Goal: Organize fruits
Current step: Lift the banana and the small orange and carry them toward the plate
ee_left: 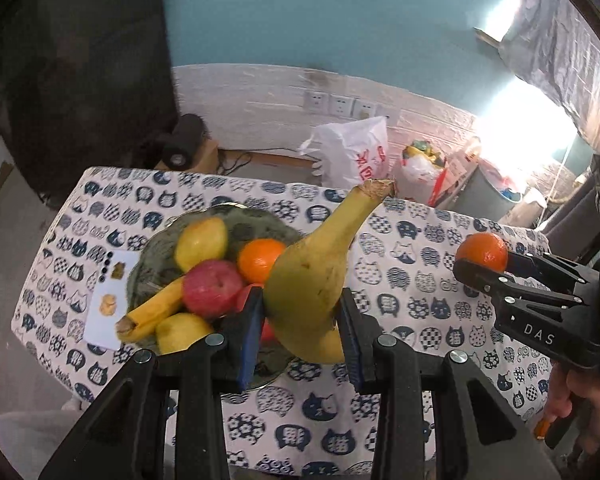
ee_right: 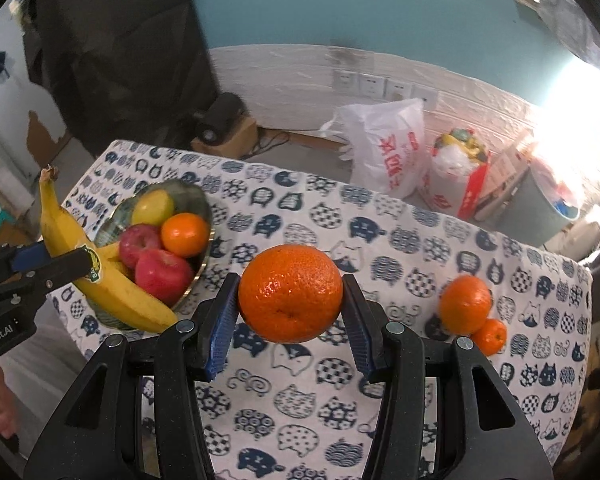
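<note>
My left gripper (ee_left: 300,316) is shut on a yellow banana (ee_left: 316,276) and holds it above the near right edge of a green fruit bowl (ee_left: 156,252). The bowl holds a red apple (ee_left: 212,288), an orange (ee_left: 260,260), a yellow-green fruit (ee_left: 202,242) and another banana (ee_left: 152,314). My right gripper (ee_right: 290,312) is shut on a large orange (ee_right: 290,292) above the cat-print tablecloth (ee_right: 380,240), right of the bowl (ee_right: 202,200). Two loose oranges (ee_right: 465,303) lie on the cloth at the right. The left gripper and its banana (ee_right: 100,280) show at the left.
A white card (ee_left: 108,300) lies left of the bowl. Plastic bags (ee_right: 388,152) and a grey bin (ee_right: 548,208) stand on the floor behind the table. A dark speaker (ee_left: 182,140) sits on a box by the wall.
</note>
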Motion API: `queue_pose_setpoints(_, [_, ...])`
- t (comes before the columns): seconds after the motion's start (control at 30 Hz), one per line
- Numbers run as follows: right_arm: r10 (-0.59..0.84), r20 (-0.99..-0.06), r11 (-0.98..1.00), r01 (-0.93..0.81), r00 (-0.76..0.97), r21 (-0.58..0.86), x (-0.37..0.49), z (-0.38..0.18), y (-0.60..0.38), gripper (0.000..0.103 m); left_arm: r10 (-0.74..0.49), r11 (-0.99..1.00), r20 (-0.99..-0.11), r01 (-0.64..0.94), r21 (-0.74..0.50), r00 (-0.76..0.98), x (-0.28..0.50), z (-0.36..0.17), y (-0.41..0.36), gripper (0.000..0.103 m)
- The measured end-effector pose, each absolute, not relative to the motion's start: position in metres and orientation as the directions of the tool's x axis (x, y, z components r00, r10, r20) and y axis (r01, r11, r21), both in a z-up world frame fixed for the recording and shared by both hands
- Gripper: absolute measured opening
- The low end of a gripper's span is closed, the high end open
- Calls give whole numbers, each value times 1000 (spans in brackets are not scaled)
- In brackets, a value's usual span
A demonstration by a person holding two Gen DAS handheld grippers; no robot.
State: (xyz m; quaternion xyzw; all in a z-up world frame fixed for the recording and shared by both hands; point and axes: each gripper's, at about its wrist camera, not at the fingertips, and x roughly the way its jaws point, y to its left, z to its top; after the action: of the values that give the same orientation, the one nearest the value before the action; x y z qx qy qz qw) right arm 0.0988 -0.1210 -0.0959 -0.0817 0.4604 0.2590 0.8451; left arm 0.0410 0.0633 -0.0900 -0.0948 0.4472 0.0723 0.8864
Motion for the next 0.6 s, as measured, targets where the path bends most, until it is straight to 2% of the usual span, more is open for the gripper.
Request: queue_pose_setpoints(0.6, [384, -842, 794, -600, 379, 93, 96, -113, -51, 49, 32, 915, -870, -366, -173, 492, 35, -135, 136, 36])
